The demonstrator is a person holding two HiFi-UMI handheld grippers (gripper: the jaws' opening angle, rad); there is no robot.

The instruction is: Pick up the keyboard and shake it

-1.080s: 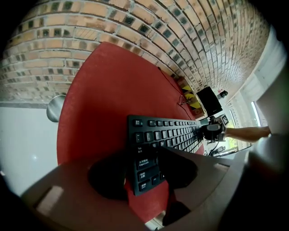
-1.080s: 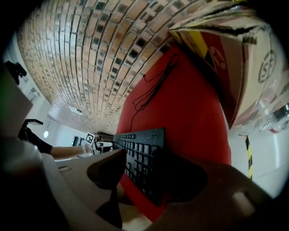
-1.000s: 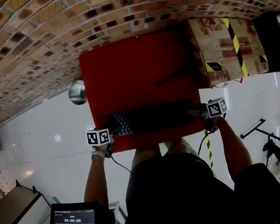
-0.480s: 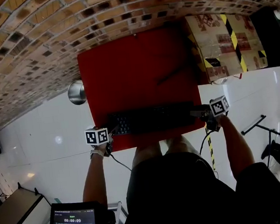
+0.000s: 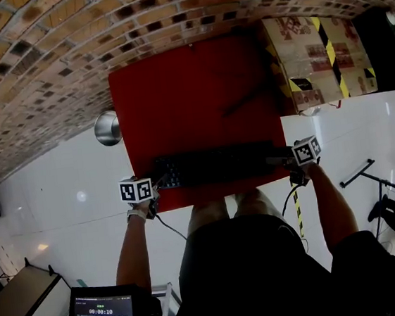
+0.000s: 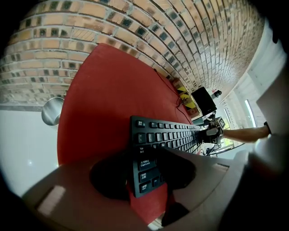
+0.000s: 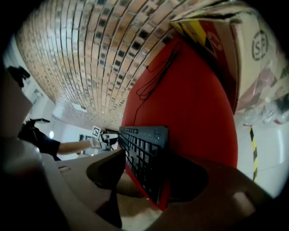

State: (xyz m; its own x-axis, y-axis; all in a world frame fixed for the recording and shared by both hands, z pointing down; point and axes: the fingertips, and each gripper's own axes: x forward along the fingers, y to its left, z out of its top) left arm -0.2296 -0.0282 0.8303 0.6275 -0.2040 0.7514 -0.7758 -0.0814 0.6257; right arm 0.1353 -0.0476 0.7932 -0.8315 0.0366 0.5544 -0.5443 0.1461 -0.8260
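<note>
Step in hand: taking hold, lift not begun. The keyboard lies flat along the six o'clock edge of the red table, its long side running nine to three. My left gripper is at its nine o'clock end and my right gripper at its three o'clock end, so each short end has a gripper on it. Left gripper view: the jaws stand about half wide and have just been closing. The key column at that end sits between them, one jaw over the keys and the other just outside the edge, with a sliver of red showing beside it. I judge this no firm bite yet. Right gripper view: the jaws are wide and have just been opening. The keyboard shows edge-on between them, with a clear gap from the key face to the jaw on that side, so nothing is gripped here either. A thin dark cable lies on the table at about one o'clock from the keyboard, well apart from it. A cardboard box stands against the table's three o'clock side. Next move, as I judge it: seat both grippers a little deeper over the ends, close both together until the pads pinch top and underside, then raise both ends evenly before shaking. The risk is one end clamping first and the board pivoting or sliding off the near edge.
</note>
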